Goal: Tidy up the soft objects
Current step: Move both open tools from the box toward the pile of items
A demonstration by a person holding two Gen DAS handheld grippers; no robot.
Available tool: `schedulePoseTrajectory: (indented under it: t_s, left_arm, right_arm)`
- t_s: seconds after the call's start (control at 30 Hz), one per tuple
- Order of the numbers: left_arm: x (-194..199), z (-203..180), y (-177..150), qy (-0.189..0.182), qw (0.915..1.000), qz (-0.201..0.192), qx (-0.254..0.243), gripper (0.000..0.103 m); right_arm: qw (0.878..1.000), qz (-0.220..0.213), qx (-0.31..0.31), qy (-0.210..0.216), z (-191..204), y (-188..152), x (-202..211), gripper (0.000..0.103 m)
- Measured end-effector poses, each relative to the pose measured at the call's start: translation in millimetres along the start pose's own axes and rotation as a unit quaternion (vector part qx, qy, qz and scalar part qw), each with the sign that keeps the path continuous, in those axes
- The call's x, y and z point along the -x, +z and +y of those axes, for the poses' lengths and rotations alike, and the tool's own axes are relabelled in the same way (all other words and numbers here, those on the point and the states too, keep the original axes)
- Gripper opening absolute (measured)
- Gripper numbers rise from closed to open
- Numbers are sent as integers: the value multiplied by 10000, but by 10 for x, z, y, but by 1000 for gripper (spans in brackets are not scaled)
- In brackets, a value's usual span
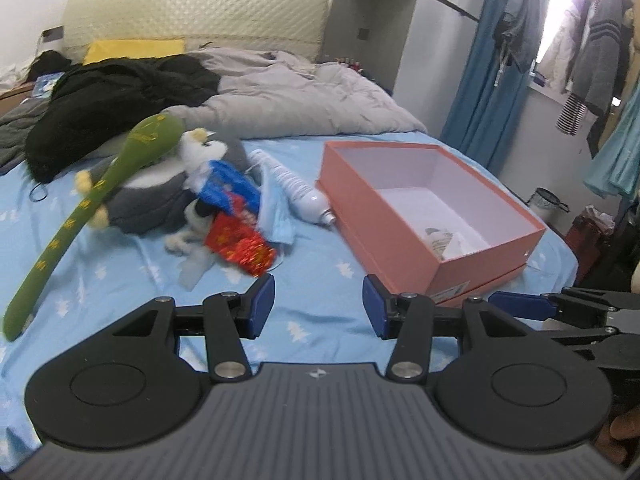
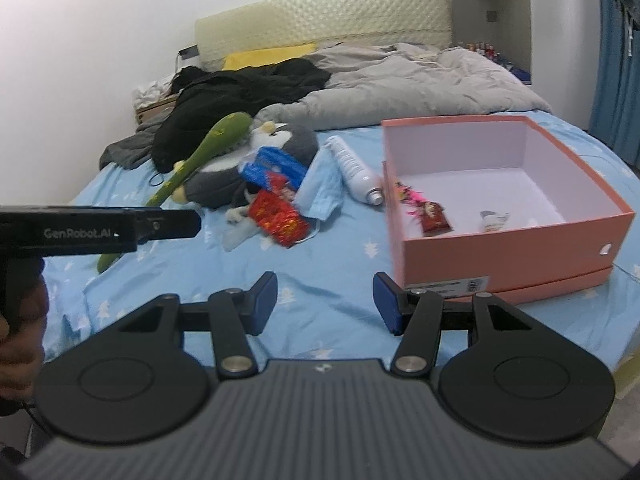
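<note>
On the blue bedsheet lies a heap: a long green plush toy (image 1: 132, 152) (image 2: 208, 144) leaning on a grey penguin plush (image 1: 160, 196) (image 2: 296, 140), a blue packet (image 1: 228, 188), a red packet (image 1: 240, 244) (image 2: 280, 220), a blue face mask (image 1: 276, 216) (image 2: 320, 188) and a white bottle (image 1: 296, 188) (image 2: 356, 168). To its right stands an open pink box (image 1: 400, 216) (image 2: 500, 256) holding a red wrapped item (image 2: 434, 216) and a small white one. My left gripper (image 1: 319, 306) and right gripper (image 2: 325, 300) hover side by side over bare sheet in front of these, both open with nothing between their fingers.
A grey duvet (image 1: 300, 96) and black clothing (image 1: 112, 96) cover the far half of the bed below a padded headboard. A blue curtain (image 1: 492, 80), hanging clothes and a small bin (image 1: 544, 200) stand beyond the bed's right edge.
</note>
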State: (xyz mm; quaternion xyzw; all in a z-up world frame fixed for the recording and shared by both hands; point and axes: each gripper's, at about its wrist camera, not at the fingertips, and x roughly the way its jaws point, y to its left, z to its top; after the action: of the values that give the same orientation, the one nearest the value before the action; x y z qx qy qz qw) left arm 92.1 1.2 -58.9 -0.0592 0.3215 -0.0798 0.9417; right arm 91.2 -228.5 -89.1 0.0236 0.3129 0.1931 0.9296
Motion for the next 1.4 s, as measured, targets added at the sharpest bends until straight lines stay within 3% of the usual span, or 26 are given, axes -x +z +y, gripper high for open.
schedulePoseTrajectory:
  t_s: [0.3,0.53,0.93,1.13,1.2,1.3,1.4]
  left_arm:
    - [46,411,-233,259,9988,121,394,55]
    - [-201,743,-360,488,9963,373,597,55]
    - [-1093,1182,-198,608,9935,652,713,55]
    - [-1550,1385,-85,497,9930,788,723,55]
    - [-1695,1471,-25,452,9931,804,721,55]
    - [-1885,1586,48,385,9937,794,691,55]
    - [-2090,1689,82,241,9932,873,730,60]
  right_arm:
    - [9988,307,186,332,385,-64,-277,56]
    - [9972,542,249,462,533,-91,-649,56]
    - [9943,768,611,414,488,29,-1429,56]
    - [9898,962,932,483,510,144,-1874,56]
    - [9878,992,1096,488,535,175,-2029,63]
    - [9862,955,1278,431,567,226,-2253,64]
    - [9861,985,1266,426,568,290,-2490,64]
